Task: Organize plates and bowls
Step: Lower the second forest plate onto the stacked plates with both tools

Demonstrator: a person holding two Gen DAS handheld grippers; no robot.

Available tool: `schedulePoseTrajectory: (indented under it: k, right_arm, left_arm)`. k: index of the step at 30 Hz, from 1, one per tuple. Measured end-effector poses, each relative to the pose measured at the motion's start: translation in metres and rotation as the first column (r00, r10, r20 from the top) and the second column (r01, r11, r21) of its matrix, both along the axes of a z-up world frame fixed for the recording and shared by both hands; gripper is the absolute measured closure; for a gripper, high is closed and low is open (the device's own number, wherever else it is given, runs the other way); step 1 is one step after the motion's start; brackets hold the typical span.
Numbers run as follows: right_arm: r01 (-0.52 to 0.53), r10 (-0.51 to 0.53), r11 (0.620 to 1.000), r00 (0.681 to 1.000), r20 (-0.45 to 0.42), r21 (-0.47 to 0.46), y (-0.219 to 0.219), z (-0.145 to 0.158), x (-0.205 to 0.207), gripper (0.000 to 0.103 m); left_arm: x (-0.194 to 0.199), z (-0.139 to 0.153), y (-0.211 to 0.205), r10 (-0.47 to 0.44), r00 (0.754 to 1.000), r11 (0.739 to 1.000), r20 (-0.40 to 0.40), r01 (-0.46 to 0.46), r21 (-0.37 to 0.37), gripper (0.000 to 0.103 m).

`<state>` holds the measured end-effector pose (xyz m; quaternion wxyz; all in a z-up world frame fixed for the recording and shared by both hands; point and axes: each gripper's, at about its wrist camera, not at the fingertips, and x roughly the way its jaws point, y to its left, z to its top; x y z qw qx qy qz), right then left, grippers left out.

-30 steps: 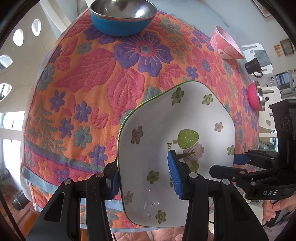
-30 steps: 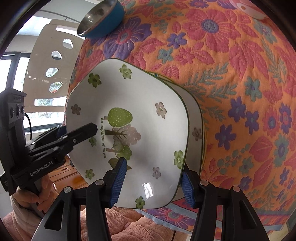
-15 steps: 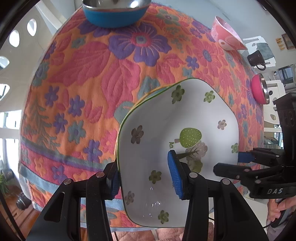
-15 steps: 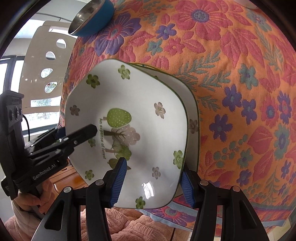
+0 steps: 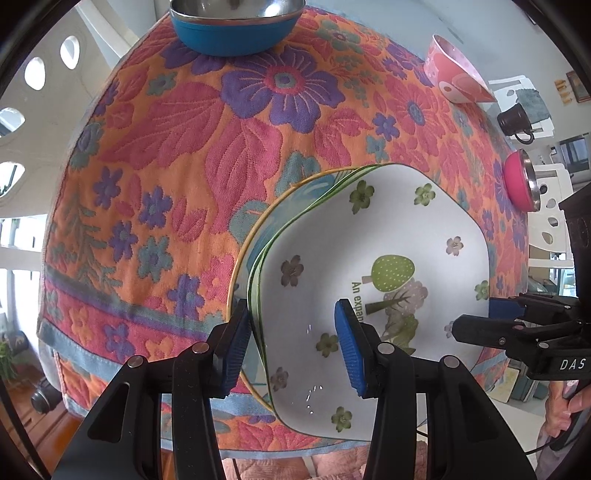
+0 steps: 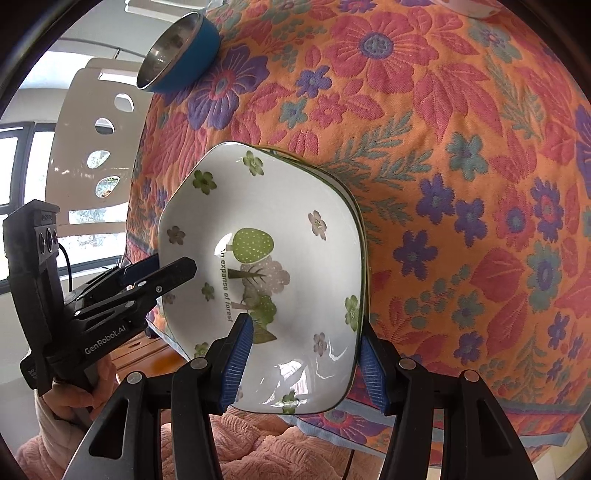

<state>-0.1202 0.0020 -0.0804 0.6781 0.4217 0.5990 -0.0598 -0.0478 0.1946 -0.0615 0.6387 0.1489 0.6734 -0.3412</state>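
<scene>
A stack of white plates (image 5: 388, 236) with a green tree print is held at the near edge of the desk (image 5: 184, 147), which is covered by a floral cloth. The left claw (image 5: 291, 349) is clamped on the left rim of the stack, one pad outside and one inside the top plate, and the right claw (image 6: 306, 363) is clamped on its right rim in the same manner. A blue bowl (image 5: 236, 26), a pink patterned bowl (image 5: 456, 79) and a pink steel-lined bowl (image 5: 521, 184) are seen well apart from the stack.
</scene>
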Motion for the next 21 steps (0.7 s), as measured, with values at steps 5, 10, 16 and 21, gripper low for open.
schedulePoseTrajectory:
  k: [5,10,16,21]
  right_arm:
    - [-0.001,0.001,1.000,1.000,-0.006,-0.014,-0.004,0.004,-0.006,0.049]
    - [0.033,-0.034,0.999,0.999,-0.002,-0.009,-0.016,0.003,-0.018,0.049]
    - [0.011,-0.011,0.999,1.000,-0.014,0.052,-0.006,-0.016,-0.014,0.049]
    - [-0.046,0.046,0.999,0.997,-0.056,0.008,0.007,-0.018,0.000,0.048]
  left_arm:
    - [0.002,0.007,0.005,0.014,1.000,1.000,0.002,-0.014,-0.019,0.061]
    - [0.009,0.016,0.012,0.035,0.999,0.999,0.015,-0.034,-0.032,0.061]
    - [0.012,0.014,0.015,0.069,0.998,0.997,0.011,-0.069,-0.017,0.061]
    - [0.011,0.013,0.015,0.092,0.996,0.996,0.013,-0.092,-0.005,0.061]
